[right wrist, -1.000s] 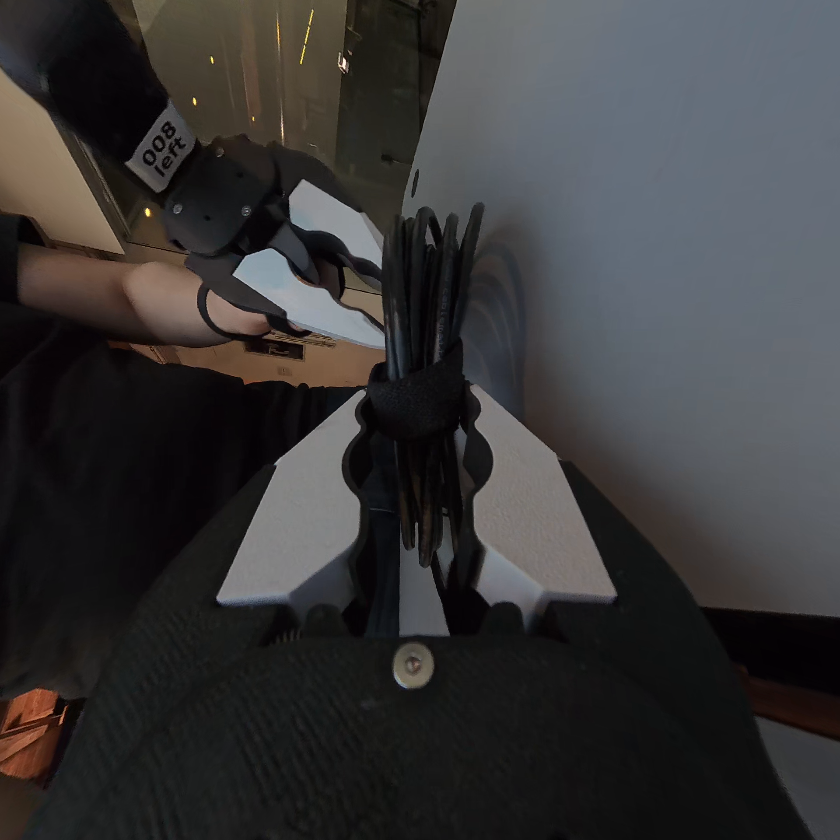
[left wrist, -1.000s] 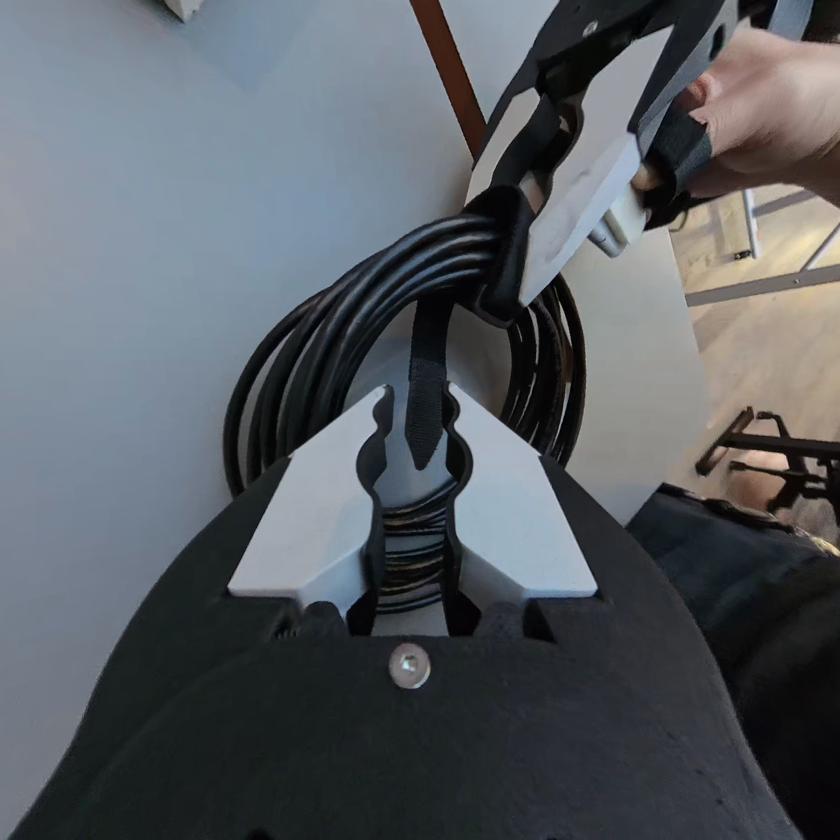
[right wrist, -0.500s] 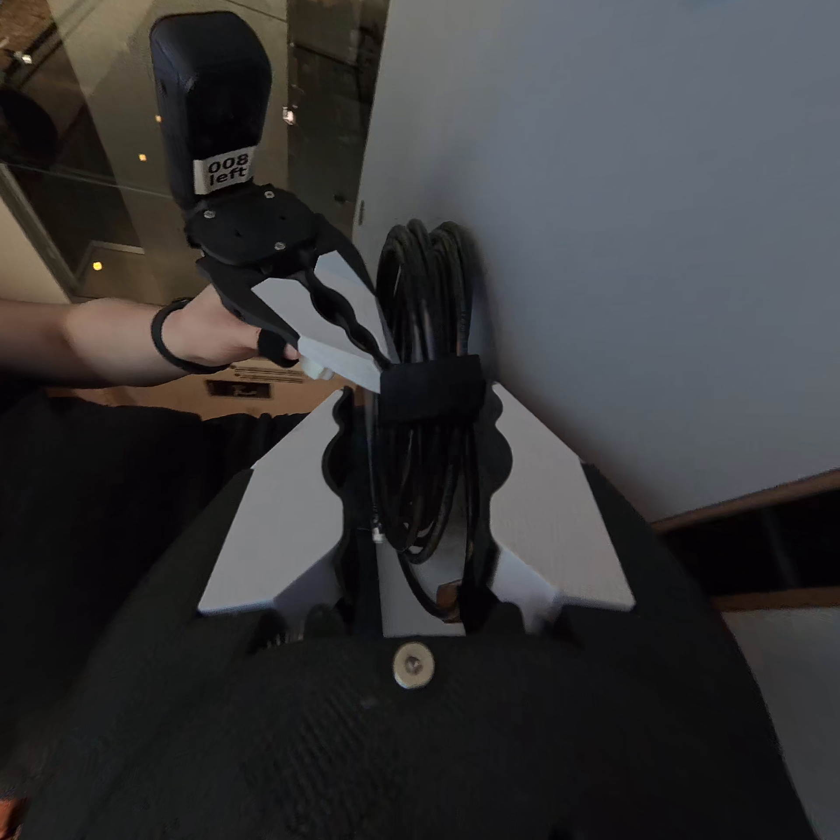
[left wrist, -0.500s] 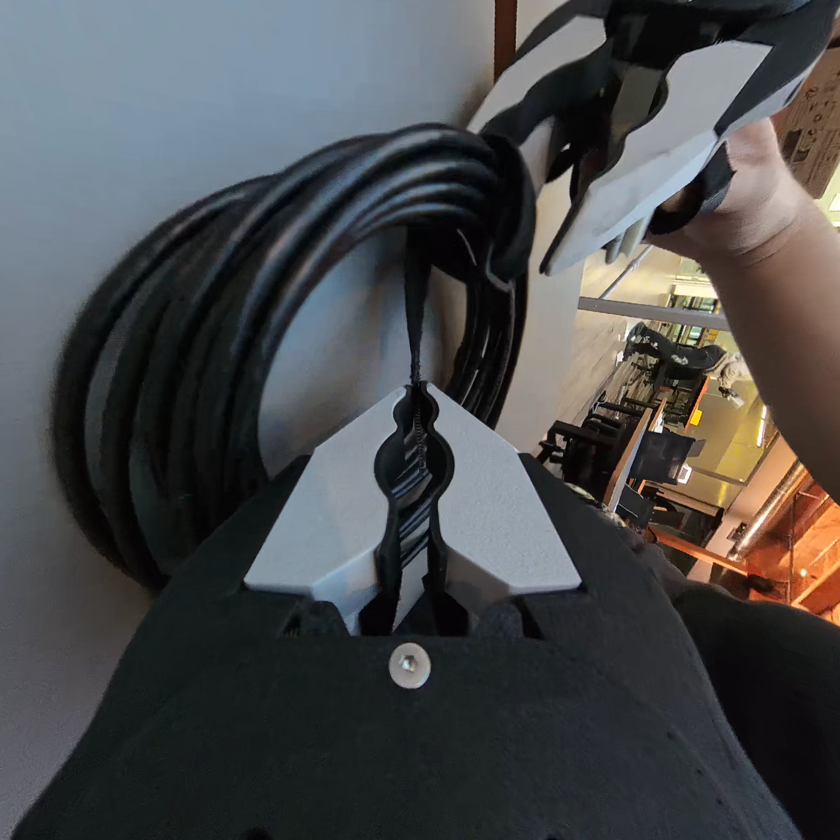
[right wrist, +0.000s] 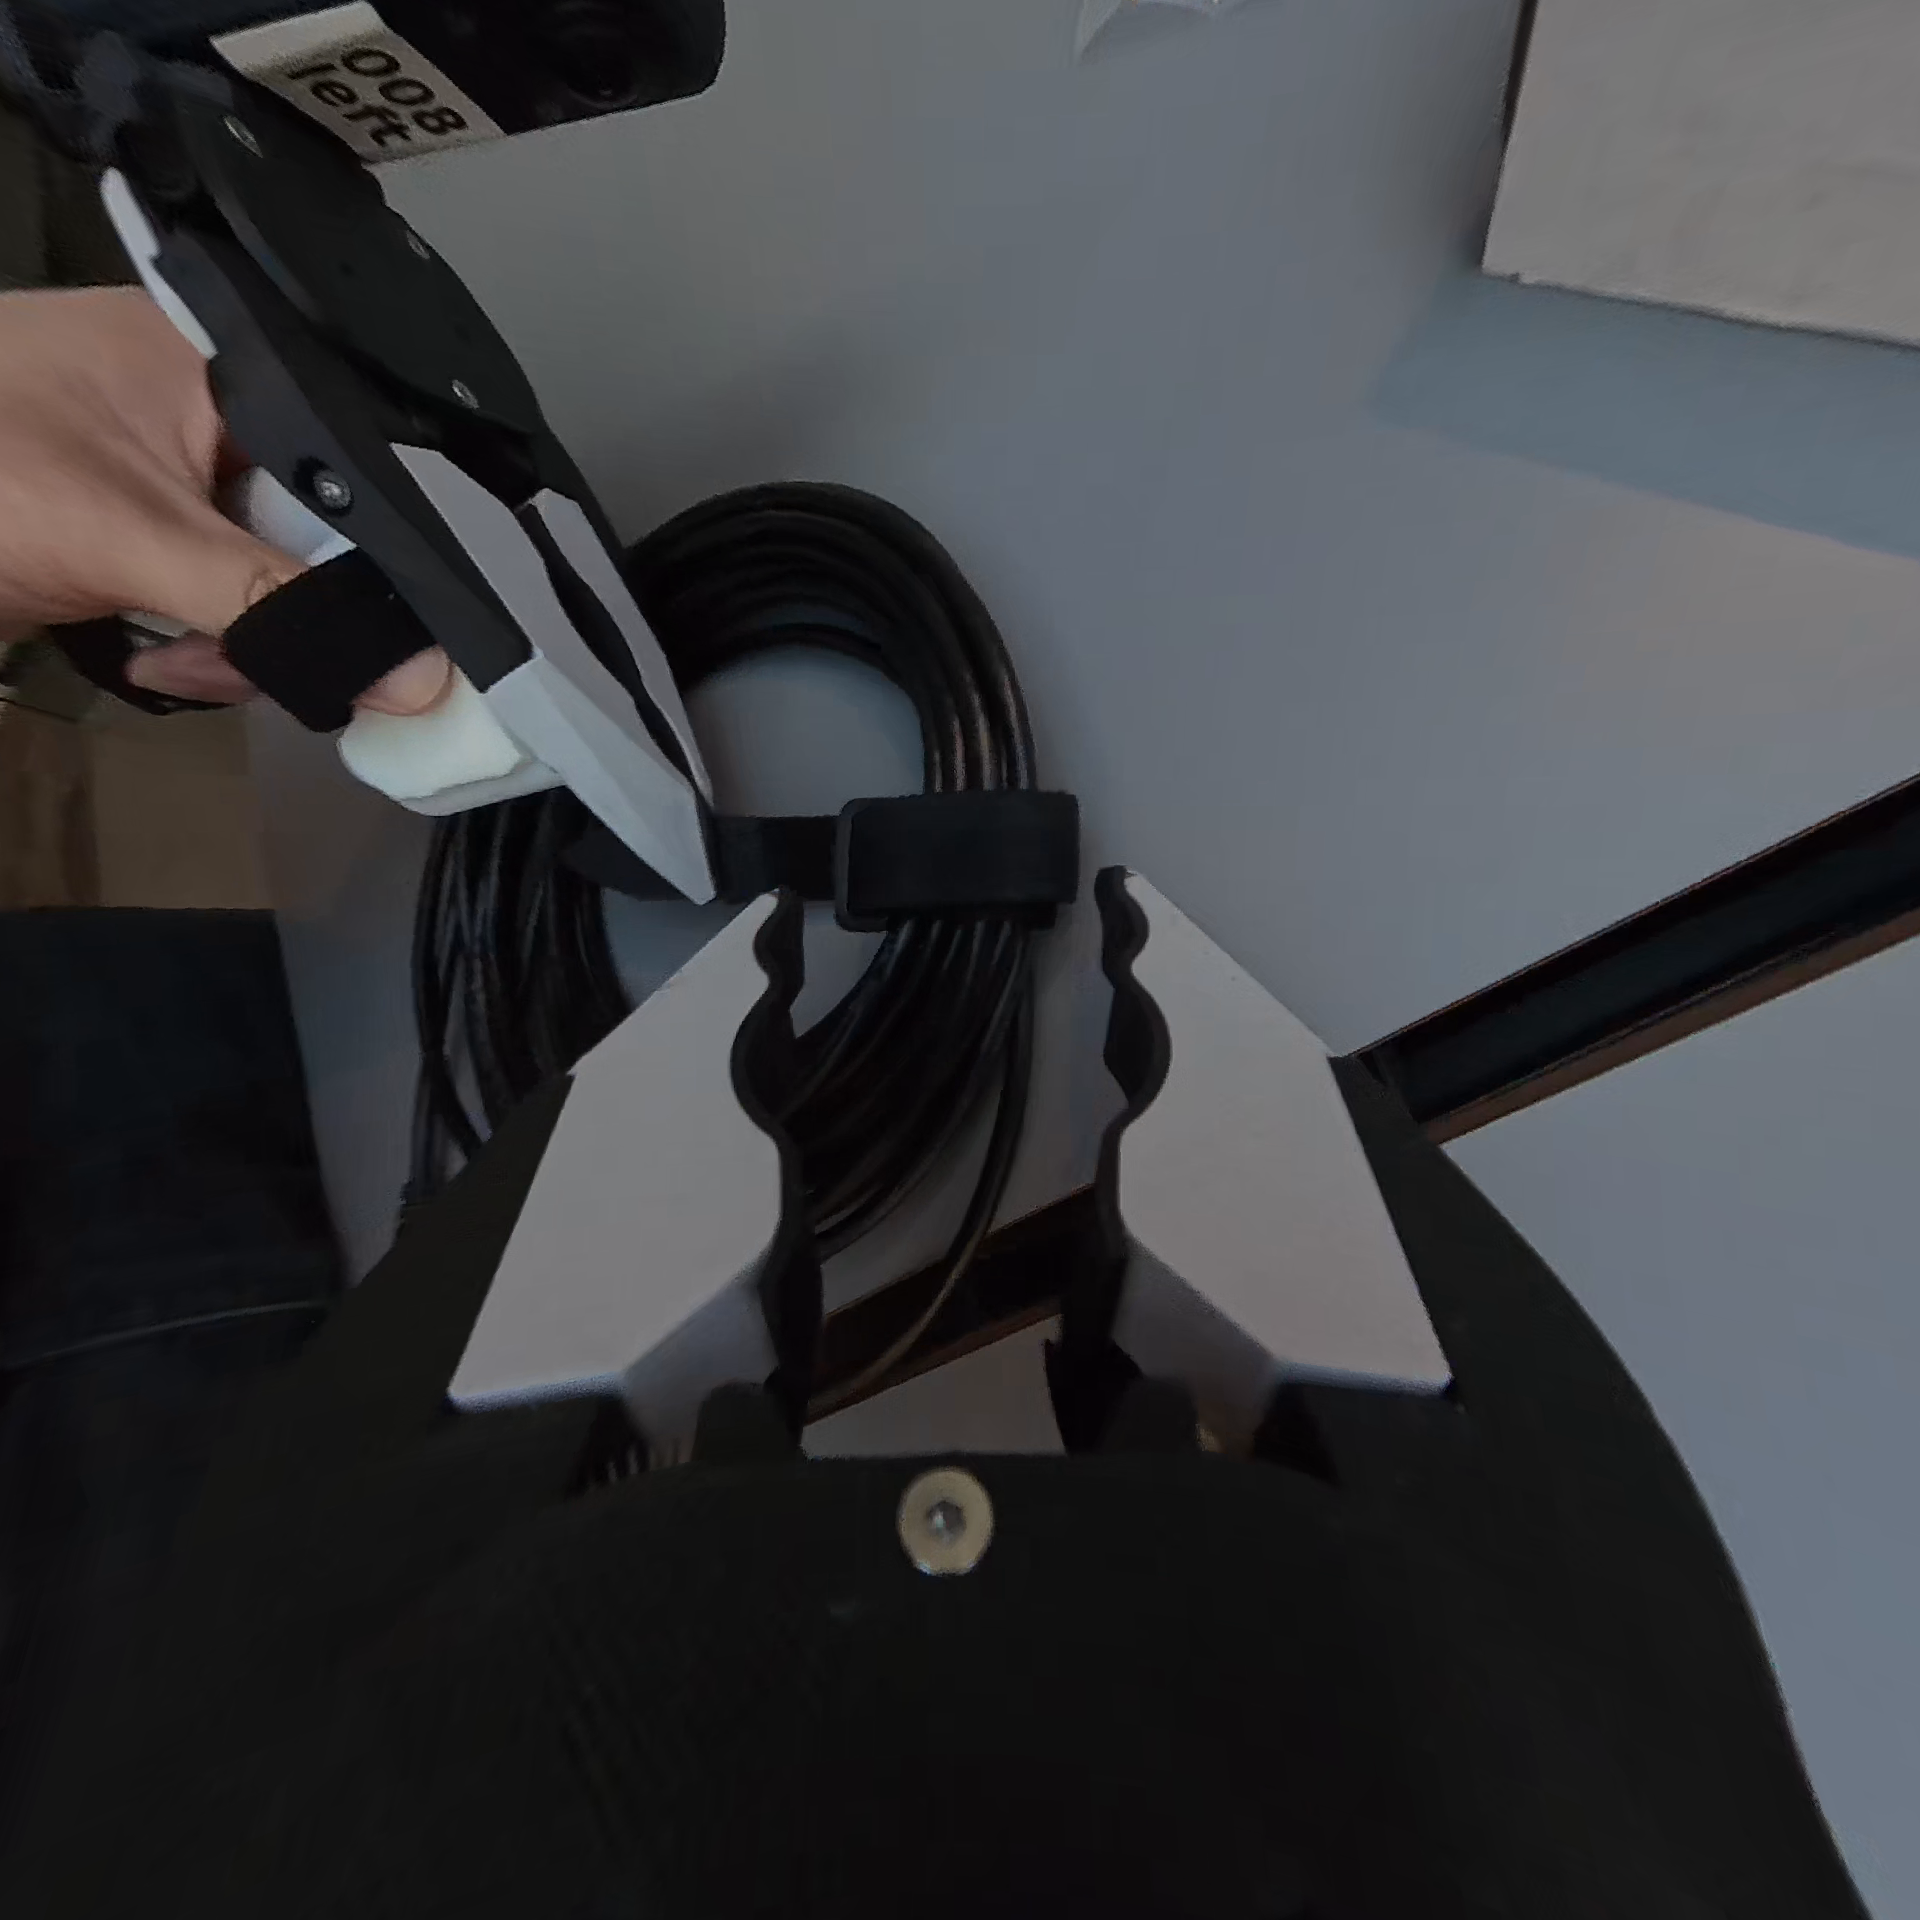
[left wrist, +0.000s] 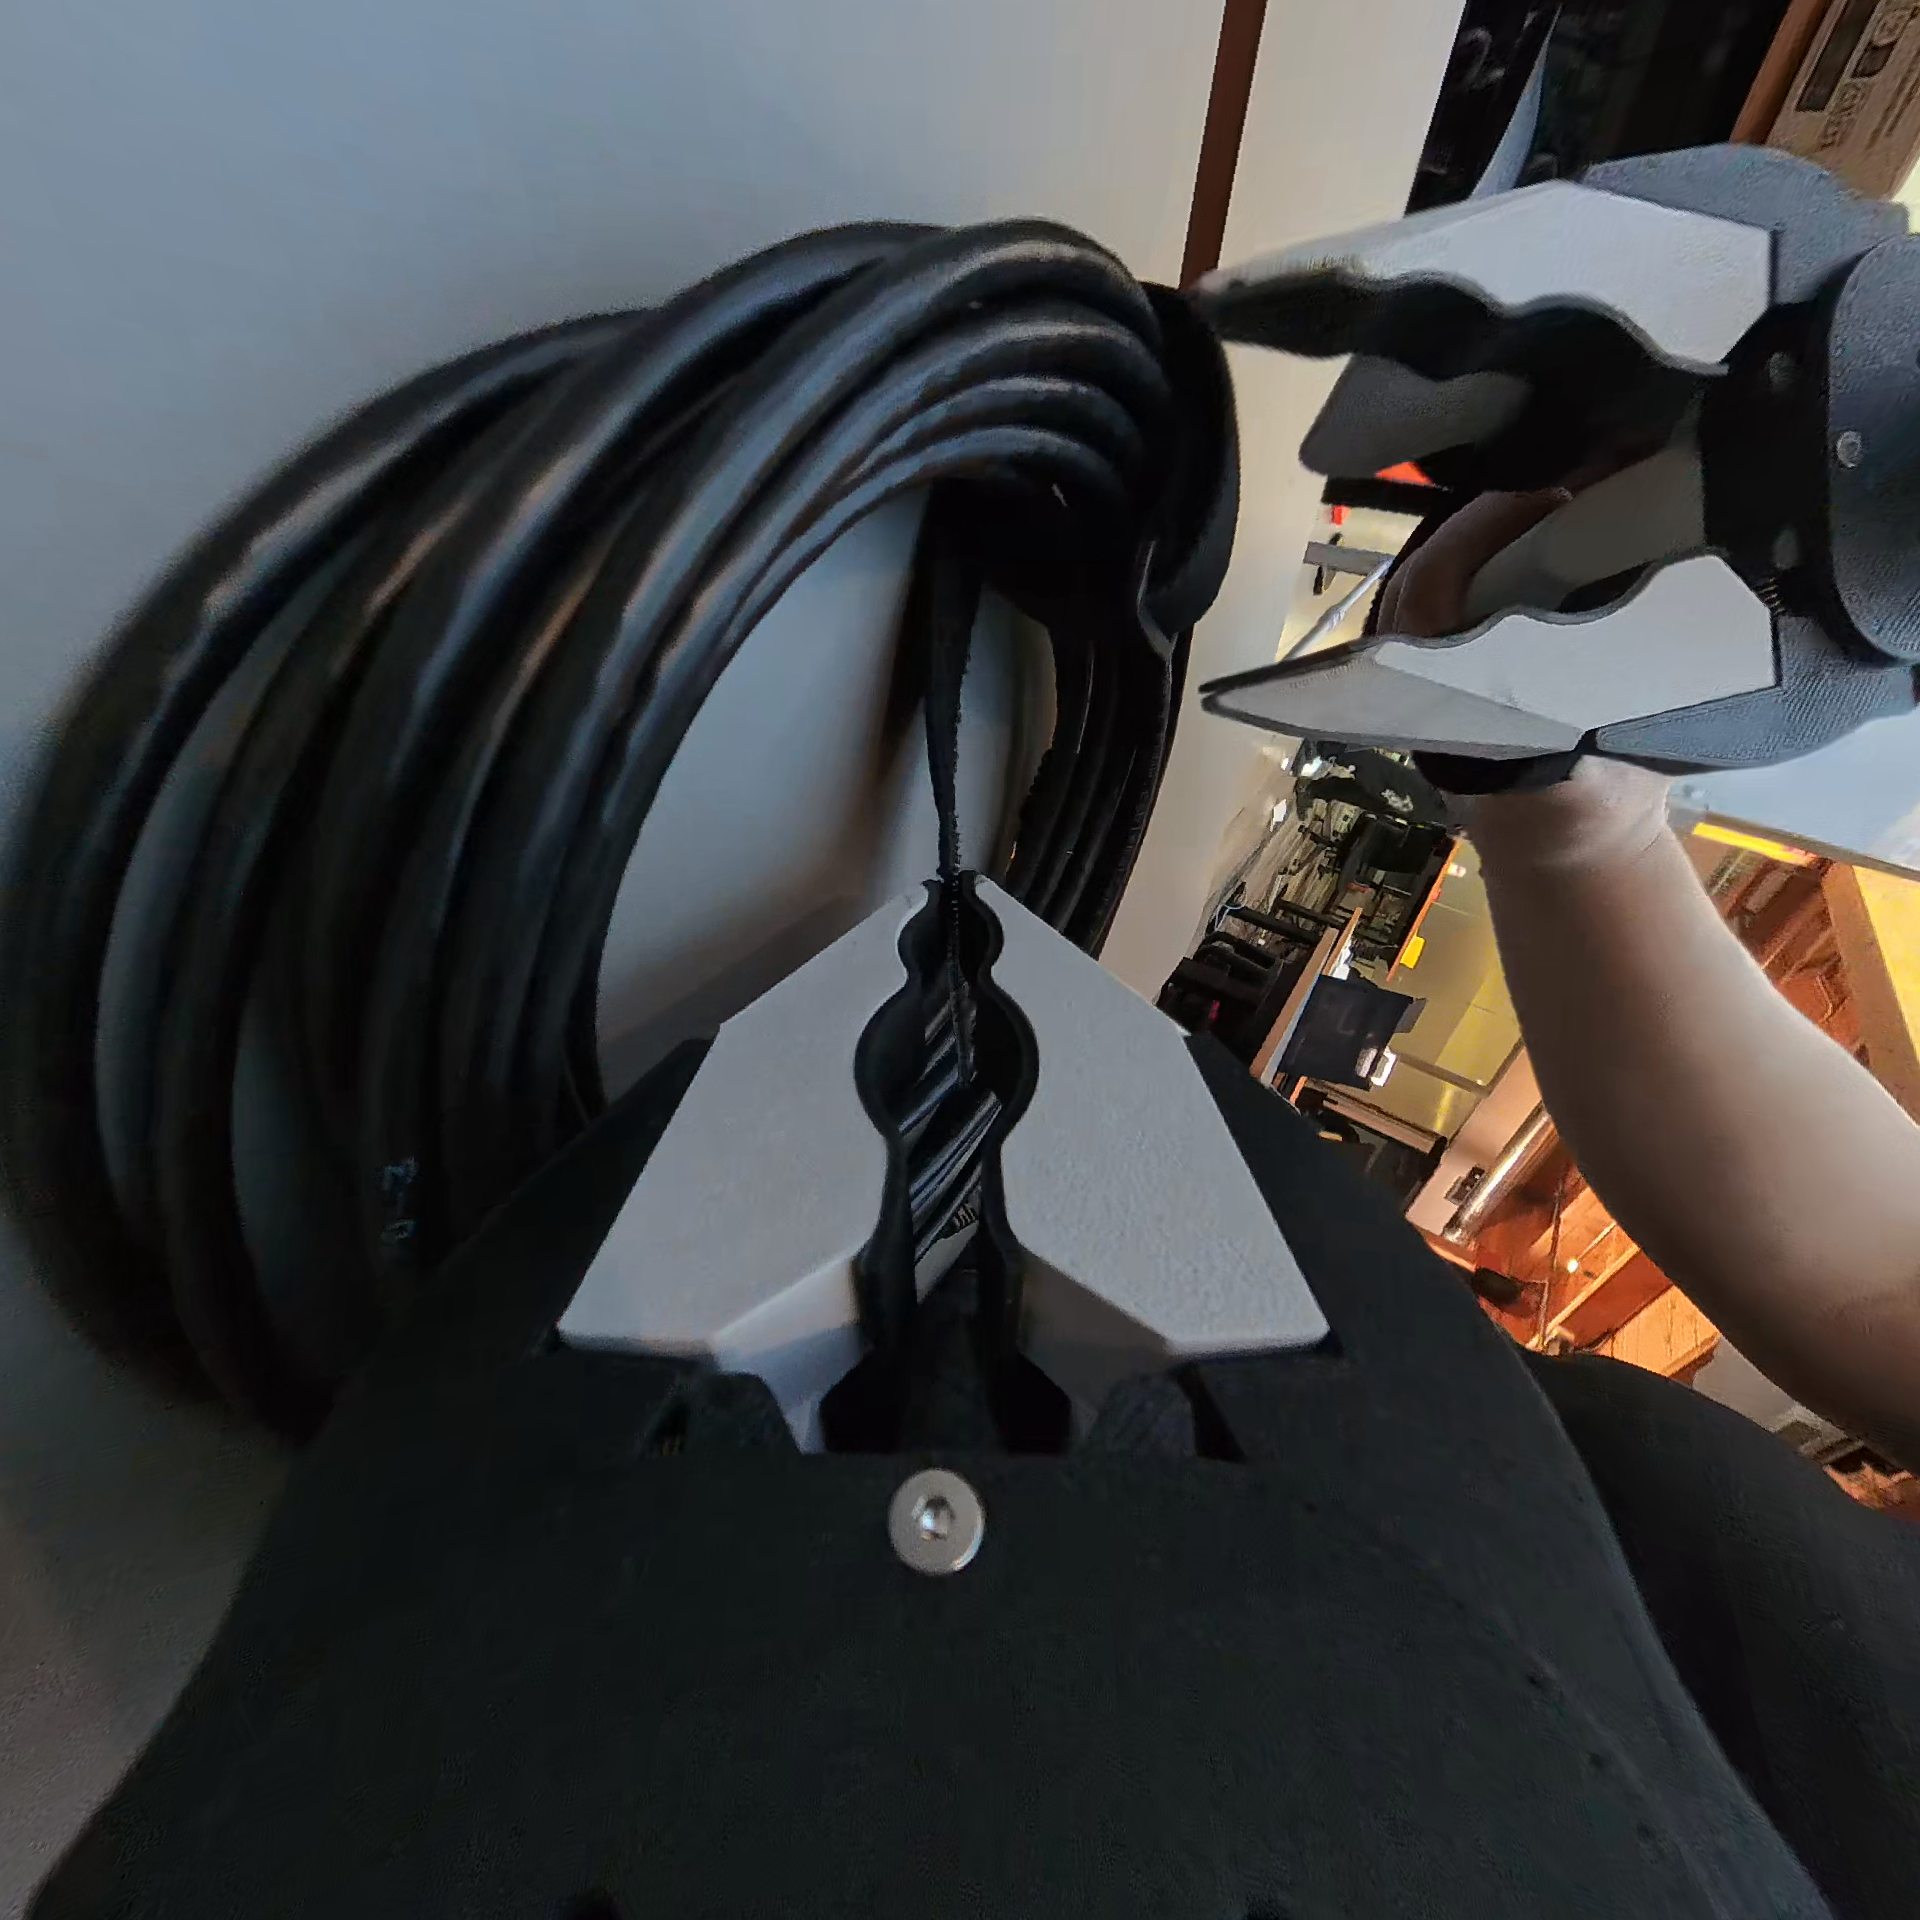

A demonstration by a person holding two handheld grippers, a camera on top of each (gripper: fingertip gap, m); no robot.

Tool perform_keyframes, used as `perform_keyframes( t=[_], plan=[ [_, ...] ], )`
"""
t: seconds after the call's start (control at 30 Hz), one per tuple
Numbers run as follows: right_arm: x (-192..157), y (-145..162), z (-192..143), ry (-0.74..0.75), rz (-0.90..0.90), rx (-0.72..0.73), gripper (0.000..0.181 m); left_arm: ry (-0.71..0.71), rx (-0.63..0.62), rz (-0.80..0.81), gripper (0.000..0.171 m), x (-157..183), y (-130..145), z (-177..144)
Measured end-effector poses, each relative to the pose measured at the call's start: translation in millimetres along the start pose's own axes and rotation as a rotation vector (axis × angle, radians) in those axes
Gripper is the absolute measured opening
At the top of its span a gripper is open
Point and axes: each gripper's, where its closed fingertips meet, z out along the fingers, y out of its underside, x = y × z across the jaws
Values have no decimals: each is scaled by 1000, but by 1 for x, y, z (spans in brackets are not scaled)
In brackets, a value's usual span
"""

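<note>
At the coiled cable [right wrist: 925, 727], right gripper [right wrist: 945, 894] fingers now apart — left gripper [left wrist: 951, 883] stays clamped on strap [left wrist: 951, 727]

The coiled rubbery cable [right wrist: 966, 665] and its fabric strap [right wrist: 956, 857] were black, the flat tabletop [right wrist: 1351, 468] pale grey

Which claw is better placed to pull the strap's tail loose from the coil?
Probably the left claw: it is already shut on the strap's free tail. The right claw is open, holding nothing, its fingers either side of the cable coil just below the wrapped strap band.
</note>
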Motion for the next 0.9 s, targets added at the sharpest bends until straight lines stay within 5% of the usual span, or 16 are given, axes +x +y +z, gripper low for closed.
perform_keyframes(
  t=[0.1,0.2,0.4,0.7,0.9],
  plan=[
    [1,-1,8,44,-92,-31,60,4,-13,0,0,2,1,1],
    [3,2,14,64,-144,-80,42,7,-29,5,0,4,3,2],
    [4,-4,15,38,59,-6,37,14,-49,10,0,6,7,4],
    [4,-6,18,159,-47,15,36,144,-14,-96,0,26,3,-7],
    [6,5,18,113,-77,-38,65,193,-35,-166,0,21,7,-7]
  ],
)
